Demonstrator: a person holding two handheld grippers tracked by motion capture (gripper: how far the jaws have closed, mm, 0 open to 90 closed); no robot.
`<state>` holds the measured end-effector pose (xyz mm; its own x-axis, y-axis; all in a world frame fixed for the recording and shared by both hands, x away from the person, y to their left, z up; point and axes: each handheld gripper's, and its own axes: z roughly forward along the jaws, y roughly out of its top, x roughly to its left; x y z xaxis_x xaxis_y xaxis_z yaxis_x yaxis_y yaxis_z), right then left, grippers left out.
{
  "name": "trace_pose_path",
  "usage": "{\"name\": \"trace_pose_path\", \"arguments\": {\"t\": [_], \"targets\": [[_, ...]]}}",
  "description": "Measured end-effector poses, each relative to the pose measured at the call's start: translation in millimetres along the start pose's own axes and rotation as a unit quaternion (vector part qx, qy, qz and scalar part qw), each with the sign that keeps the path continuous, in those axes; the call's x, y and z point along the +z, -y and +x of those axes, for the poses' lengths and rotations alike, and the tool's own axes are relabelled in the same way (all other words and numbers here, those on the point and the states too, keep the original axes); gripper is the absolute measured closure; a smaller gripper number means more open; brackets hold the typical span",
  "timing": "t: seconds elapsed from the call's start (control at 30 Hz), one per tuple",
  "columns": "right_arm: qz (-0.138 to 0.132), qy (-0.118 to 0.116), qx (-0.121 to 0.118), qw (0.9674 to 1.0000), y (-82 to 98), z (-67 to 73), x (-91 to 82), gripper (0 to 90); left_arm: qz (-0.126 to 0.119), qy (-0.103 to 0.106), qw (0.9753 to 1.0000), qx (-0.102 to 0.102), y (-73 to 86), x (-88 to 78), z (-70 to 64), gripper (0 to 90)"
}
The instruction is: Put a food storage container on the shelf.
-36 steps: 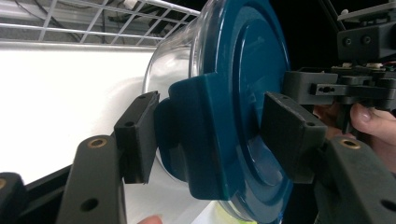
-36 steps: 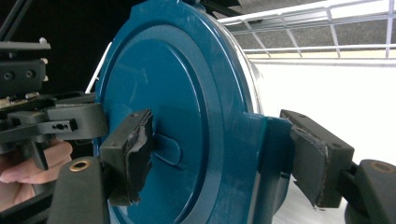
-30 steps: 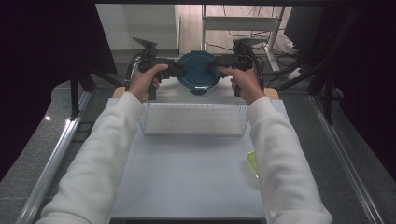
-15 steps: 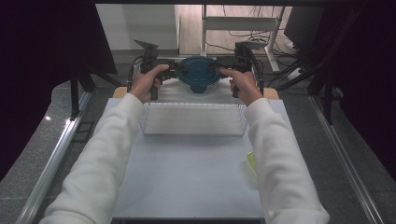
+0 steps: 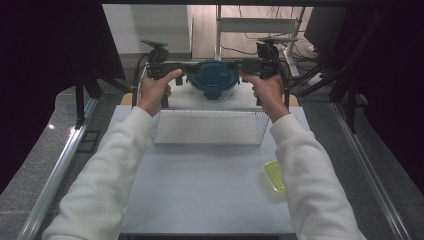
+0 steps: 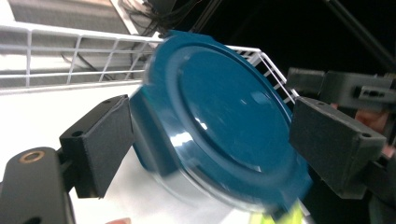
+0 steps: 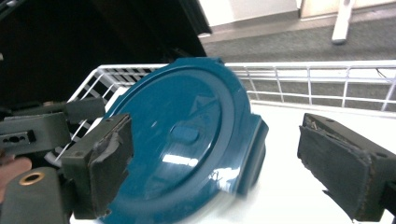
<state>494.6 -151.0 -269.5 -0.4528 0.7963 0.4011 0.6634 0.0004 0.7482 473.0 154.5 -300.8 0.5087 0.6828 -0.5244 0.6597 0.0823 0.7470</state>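
Grippers flanking a round container with a dark blue lid (image 5: 214,80) at the far end of the surface (image 5: 200,185). The left gripper (image 5: 181,70) is standing at the container's left side and the right gripper (image 5: 245,67) at its right, each carried in one hand (image 5: 155,90) of a person in white sleeves (image 5: 100,180). Both pairs of jaws have just been opening and are now spreading wide. In the left gripper view the lid's side tab (image 6: 154,135) is lying between the jaws, close against one pad, the other pad standing clear. In the right gripper view the lid (image 7: 182,140) is likewise sitting between the jaws, its rim near one pad and apart from the other. The container is resting beyond a white wire basket (image 5: 207,127). A yellow-green item (image 5: 275,175) is lying near the right sleeve.
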Motion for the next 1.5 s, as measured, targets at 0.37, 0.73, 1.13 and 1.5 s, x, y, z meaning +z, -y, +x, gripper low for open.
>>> {"name": "trace_pose_path", "arguments": {"t": [0.37,0.73,1.13,1.5], "targets": [[-0.001,-0.026,-0.113,0.9932,53.0,9.1,-49.3,15.4,-0.004,0.009,0.9962,0.087,55.1,-47.0,-37.7,16.7],[-0.007,-0.087,-0.137,0.9866,132.6,2.4,-89.2,21.3,0.004,0.046,0.9948,0.091,142.5,-82.0,-38.8,18.2],[0.009,-0.082,-0.129,0.9881,204.5,-26.2,-110.5,22.8,0.031,0.021,0.9944,0.099,215.9,-94.5,-28.6,18.9],[0.048,-0.066,-0.115,0.9899,240.9,-47.6,-108.6,25.4,0.064,-0.013,0.9949,0.076,257.4,-83.3,-14.1,19.6]]}}
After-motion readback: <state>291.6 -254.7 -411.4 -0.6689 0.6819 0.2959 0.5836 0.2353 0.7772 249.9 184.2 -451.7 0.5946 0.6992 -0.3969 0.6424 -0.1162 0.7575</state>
